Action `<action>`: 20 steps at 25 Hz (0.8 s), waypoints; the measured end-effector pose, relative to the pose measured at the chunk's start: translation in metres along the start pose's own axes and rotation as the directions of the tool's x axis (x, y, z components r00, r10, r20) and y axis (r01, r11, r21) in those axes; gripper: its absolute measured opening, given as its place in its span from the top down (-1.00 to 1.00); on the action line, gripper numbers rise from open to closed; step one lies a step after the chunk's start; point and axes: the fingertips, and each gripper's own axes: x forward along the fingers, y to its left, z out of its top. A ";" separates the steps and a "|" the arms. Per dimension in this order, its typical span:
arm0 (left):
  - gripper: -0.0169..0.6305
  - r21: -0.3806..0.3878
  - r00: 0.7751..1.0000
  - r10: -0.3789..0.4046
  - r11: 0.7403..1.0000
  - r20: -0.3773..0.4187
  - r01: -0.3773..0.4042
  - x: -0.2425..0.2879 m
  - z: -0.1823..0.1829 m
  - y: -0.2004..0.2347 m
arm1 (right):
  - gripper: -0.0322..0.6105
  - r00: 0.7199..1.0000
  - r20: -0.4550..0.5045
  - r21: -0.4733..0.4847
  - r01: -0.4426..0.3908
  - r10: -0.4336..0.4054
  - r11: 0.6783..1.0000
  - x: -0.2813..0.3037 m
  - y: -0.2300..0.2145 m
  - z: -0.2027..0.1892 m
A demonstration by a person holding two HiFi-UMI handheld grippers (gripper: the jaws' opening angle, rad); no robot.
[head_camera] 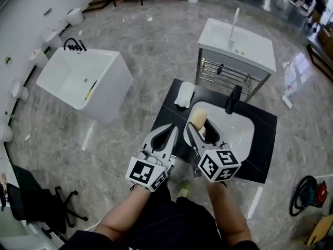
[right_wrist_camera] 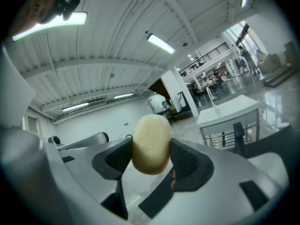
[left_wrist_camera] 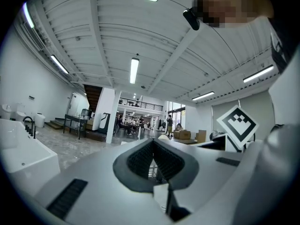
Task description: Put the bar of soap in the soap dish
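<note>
Gently, we should lay the bar of soap (right_wrist_camera: 151, 142), clamped in our right gripper (right_wrist_camera: 151, 153), flat in the soap dish (head_camera: 184, 94) at the countertop's (head_camera: 165, 114) far edge; left gripper (left_wrist_camera: 153, 146) closed, empty.

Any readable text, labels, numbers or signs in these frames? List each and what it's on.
No readable text in any view.
Bar of soap: an embossed mark on its face, too faint to read.
Left marker cube and right marker cube: black-and-white square patterns only, no letters or numbers.
</note>
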 end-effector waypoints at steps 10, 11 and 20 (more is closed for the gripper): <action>0.95 -0.042 0.996 -0.081 0.996 -0.045 0.080 0.060 -0.038 0.087 | 0.09 0.980 -0.014 0.067 0.197 -0.196 0.978 0.127 -0.058 -0.022; 0.95 -0.047 0.995 -0.091 0.995 -0.046 0.089 0.066 -0.042 0.094 | 0.09 0.976 -0.018 0.062 0.216 -0.215 0.974 0.138 -0.064 -0.025; 0.95 -0.070 0.994 -0.094 0.993 -0.049 0.091 0.122 -0.082 0.160 | 0.09 0.939 -0.090 0.042 0.337 -0.333 0.940 0.209 -0.130 -0.068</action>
